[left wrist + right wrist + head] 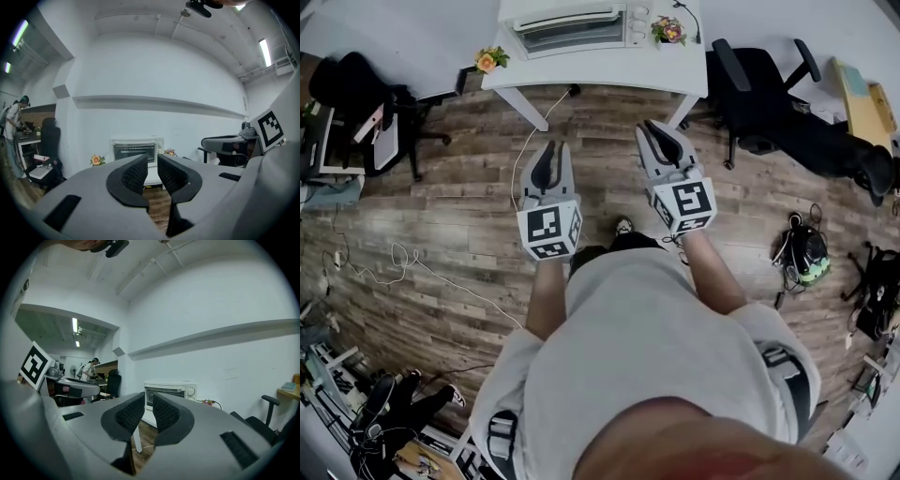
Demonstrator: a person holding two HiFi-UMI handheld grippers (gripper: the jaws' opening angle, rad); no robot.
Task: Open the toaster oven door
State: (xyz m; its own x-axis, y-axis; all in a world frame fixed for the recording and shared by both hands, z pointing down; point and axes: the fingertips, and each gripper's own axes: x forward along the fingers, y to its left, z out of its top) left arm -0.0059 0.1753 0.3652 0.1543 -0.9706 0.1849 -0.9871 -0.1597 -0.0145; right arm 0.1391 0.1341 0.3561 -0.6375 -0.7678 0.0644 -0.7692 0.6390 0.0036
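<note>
White table (675, 80) at your 12 o'clock, well apart | toaster oven (572, 28) on it, door closed, long axis 9 to 3 | your left gripper (550, 150) lines up with it, right gripper (656, 129) has it at 11 | both jaws a slit apart, holding nothing.

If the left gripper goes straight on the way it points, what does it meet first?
Nothing stands between; it would likely meet the front of the toaster oven or the white table under it. Depth is unclear.
</note>
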